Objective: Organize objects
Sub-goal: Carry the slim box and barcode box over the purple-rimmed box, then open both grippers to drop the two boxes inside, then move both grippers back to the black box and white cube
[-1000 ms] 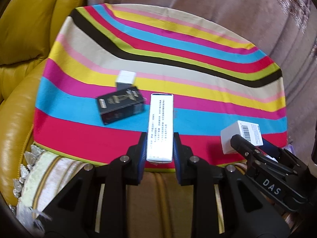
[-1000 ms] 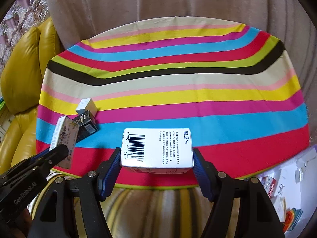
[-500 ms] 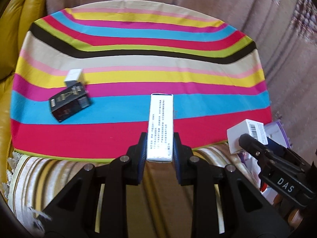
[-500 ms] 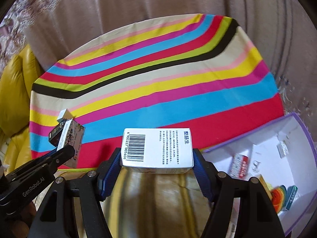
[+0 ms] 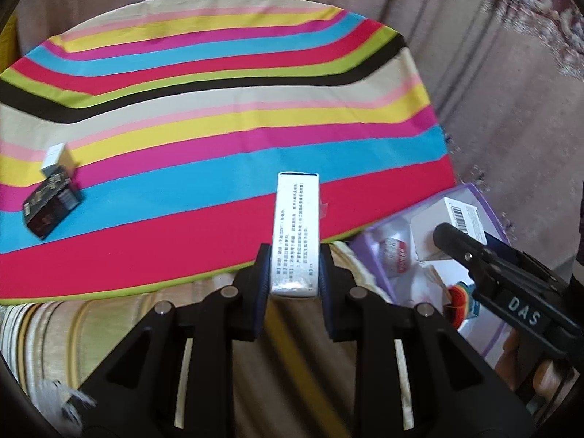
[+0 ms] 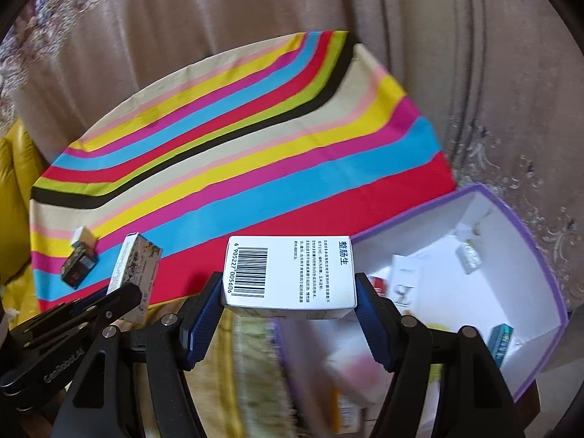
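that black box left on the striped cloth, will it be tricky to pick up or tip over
The black box lies flat on the striped cloth, so it probably won't tip or roll. It looks like stiff cardboard with flat sides, likely light and easy to pinch. A small white box sits right against it and might get nudged.

a narrow white carton (image 5: 296,233) with printed text is clamped lengthwise, and a wider white barcode carton (image 6: 290,273) is clamped by its ends, beside an open purple-rimmed box (image 6: 525,226) holding small packages.
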Demonstrator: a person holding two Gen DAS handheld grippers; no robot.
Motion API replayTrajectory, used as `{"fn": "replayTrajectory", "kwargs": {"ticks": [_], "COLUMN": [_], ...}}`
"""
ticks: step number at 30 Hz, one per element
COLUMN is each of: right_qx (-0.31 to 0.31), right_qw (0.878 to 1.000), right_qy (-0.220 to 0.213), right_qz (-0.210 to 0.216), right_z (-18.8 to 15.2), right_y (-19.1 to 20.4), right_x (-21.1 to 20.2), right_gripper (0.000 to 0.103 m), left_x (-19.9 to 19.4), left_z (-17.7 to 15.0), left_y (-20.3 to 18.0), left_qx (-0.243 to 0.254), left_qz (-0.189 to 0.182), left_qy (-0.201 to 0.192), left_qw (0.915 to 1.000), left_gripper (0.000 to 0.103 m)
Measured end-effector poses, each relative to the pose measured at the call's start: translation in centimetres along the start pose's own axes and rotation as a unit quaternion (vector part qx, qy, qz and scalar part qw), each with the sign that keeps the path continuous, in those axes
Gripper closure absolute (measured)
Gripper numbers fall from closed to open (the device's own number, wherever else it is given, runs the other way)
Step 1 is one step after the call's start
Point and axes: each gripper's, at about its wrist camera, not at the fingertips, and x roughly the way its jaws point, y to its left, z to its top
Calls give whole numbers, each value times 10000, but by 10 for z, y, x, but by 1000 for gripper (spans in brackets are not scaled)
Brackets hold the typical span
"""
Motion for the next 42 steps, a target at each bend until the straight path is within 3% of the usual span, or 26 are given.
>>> {"fn": "replayTrajectory", "kwargs": {"ticks": [14,26,29,33,42], "right_qx": [751,966,1052,1057,958], "right_qw": [9940,9886,9872,9858,9884], "right_qy": [-66,-130,-109,-46,-1], "right_qz": [-799,-1147,-1193,-1306,-1177], "right_z": [0,-1,-1,-1,0], "right_y": [-87,-114,-118,-119,-103], "right_x": [-7,-12,-11,-8,-9], "right_gripper": [33,32,30,25,24], "left_x": [21,32,33,31,21], "left_z": [-2,-1,-1,1,6], "left_y": [-62,-94,-95,-91,-73], "left_qx": [590,898,920,795,401], "left_qz": [-546,-930,-972,-1016,-957], "left_qy": [268,394,411,352,188], "left_qw": [9964,9908,9902,9910,9944], "left_gripper": [75,74,68,47,35]}}
